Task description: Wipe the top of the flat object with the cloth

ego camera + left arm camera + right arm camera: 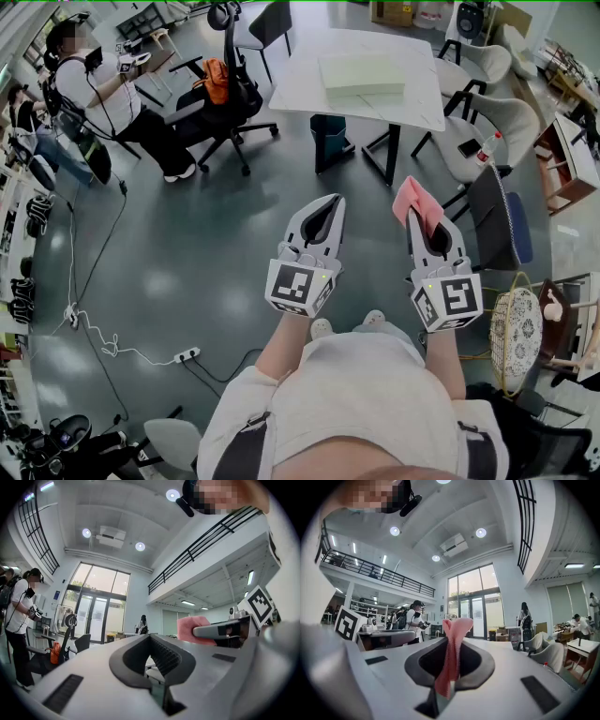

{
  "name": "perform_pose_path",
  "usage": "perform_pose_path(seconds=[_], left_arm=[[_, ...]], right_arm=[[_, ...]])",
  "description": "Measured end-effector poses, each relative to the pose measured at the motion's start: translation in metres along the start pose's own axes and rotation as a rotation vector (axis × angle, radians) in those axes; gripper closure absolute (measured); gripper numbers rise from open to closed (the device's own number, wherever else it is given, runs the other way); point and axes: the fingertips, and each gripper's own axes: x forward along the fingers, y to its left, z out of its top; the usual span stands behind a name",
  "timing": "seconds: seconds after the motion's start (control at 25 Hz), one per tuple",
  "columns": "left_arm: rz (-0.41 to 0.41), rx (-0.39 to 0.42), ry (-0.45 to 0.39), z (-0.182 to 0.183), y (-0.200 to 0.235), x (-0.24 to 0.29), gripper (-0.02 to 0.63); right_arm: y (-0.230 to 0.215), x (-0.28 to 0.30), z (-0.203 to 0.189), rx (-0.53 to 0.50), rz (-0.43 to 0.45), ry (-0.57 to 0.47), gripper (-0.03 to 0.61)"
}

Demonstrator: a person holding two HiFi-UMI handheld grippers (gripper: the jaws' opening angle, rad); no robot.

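Note:
A flat pale green object lies on a white table far ahead of me across the grey floor. Both grippers are held in the air in front of my body, well short of the table. My right gripper is shut on a pink cloth, which sticks up out of the jaw tips. The left gripper view catches that cloth from the side. My left gripper is shut, its jaws together with nothing between them.
A black office chair with an orange bag stands left of the table, and a person sits beyond it. Grey chairs crowd the table's right side. A power strip with cable lies on the floor at left. A wicker basket is at right.

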Motion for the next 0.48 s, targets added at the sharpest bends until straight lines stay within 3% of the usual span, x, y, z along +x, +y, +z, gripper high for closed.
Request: perform_pose_path(seconds=[0.48], left_arm=[[0.020,0.010,-0.013,0.000,-0.024,0.025,0.601]], right_arm=[[-0.029,-0.008,-0.001,0.008,0.019,-0.015,0.543]])
